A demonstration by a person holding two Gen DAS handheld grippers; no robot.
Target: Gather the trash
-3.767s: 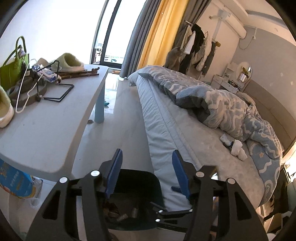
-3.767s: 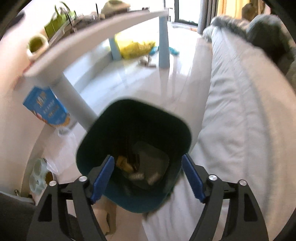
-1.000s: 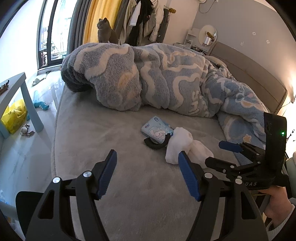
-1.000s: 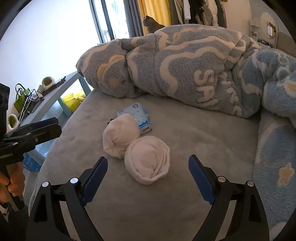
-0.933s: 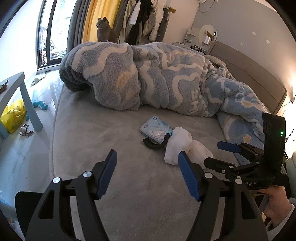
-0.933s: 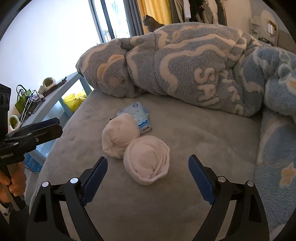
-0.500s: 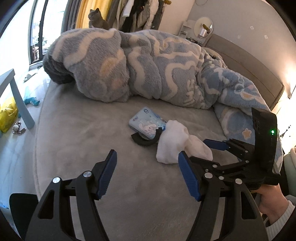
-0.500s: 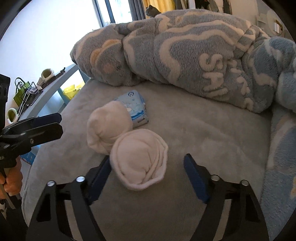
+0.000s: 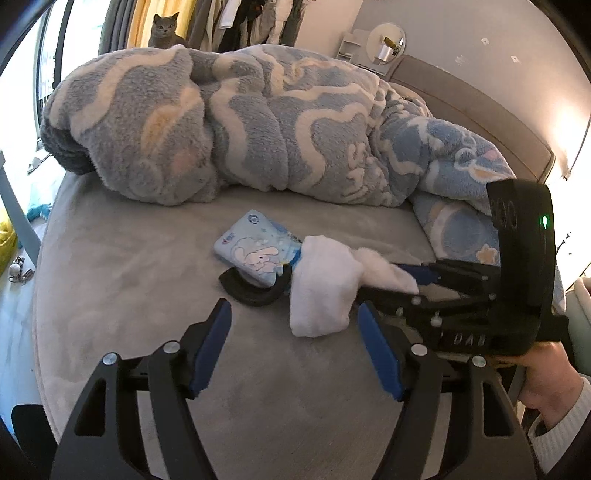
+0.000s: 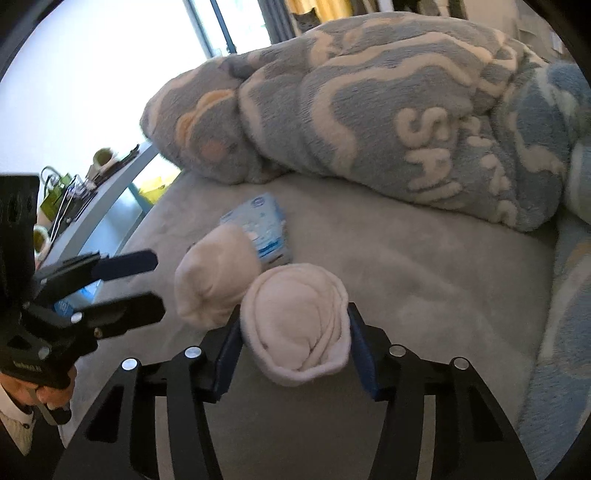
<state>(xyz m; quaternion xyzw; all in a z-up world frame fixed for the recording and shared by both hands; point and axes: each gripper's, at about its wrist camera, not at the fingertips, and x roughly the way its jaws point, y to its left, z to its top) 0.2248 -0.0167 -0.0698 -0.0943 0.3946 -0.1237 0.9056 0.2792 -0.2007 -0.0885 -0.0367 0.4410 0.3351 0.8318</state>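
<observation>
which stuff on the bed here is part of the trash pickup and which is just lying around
Part of the job:
- near white wad, between the right gripper pads, whose jaws have just been closing
- far white wad
- left gripper, open, empty

Just lying about:
- blue tissue pack
- black curved band
- fleece blanket
- cat

Fluffy blanket (image 9: 258,122): grey-blue with cream wavy lines. Rolled socks (image 10: 295,325) are white. Flat tissue packet (image 9: 258,251): pale blue, cartoon print.
</observation>
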